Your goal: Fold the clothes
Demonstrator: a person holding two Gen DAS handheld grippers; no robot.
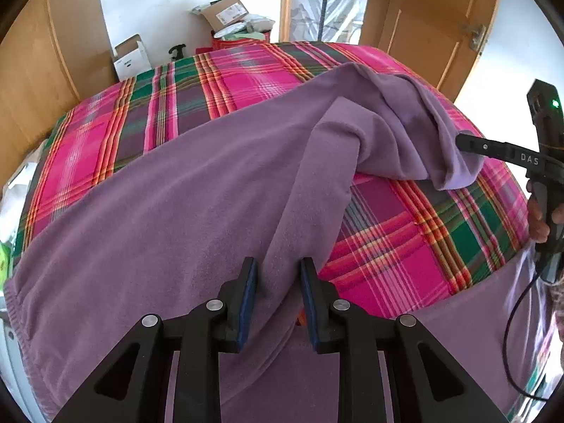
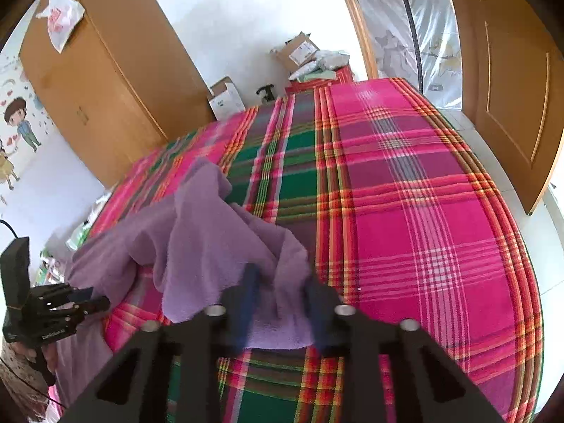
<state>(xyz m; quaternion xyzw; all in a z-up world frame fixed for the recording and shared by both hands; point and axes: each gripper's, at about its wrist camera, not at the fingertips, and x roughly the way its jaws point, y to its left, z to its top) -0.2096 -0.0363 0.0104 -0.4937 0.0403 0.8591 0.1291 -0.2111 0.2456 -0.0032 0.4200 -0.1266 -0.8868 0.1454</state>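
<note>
A large purple fleece garment (image 1: 169,211) lies across a bed with a pink and green plaid cover (image 1: 398,246). My left gripper (image 1: 278,268) is at the near edge, shut on a raised fold of the garment that runs taut toward the right. My right gripper (image 1: 460,141) is shut on the other end, held above the bed, and cloth droops from its tip. In the right wrist view the purple garment (image 2: 204,232) bunches between the blurred fingers of my right gripper (image 2: 282,282). My left gripper (image 2: 93,299) shows at the lower left.
A wooden wardrobe (image 2: 116,81) stands left of the bed. Cardboard boxes (image 1: 225,12) and a white box (image 1: 130,56) sit past the far end. An open wooden door (image 2: 511,81) is on the right. A hand (image 1: 539,218) holds the right gripper's handle, with a cable hanging below.
</note>
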